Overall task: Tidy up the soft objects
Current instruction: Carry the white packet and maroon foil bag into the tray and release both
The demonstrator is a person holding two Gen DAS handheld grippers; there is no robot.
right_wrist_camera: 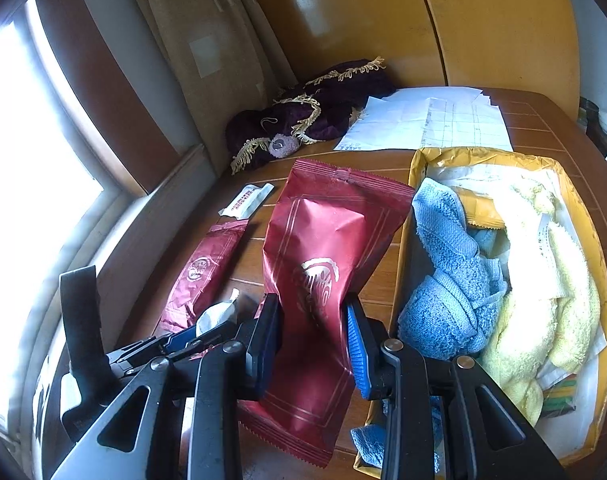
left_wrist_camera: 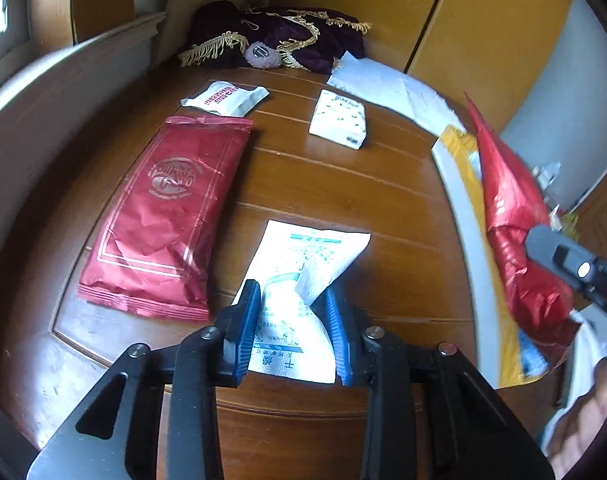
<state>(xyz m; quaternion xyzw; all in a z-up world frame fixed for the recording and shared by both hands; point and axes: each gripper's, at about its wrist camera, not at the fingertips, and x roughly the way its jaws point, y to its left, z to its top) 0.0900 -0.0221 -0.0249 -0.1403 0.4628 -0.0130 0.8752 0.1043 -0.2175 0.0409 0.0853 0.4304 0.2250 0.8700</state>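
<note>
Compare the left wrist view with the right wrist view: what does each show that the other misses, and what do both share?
Only the left wrist view shows the small white patterned pack and the left gripper shut on a white packet. Only the right wrist view shows inside the yellow box, with a blue towel and a yellow towel. Both show the right gripper's red pouch, the flat red pouch and the purple fringed cloth.

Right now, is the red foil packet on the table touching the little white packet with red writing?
Apart. The left wrist view shows brown table between the red foil packet and the white packet.
</note>
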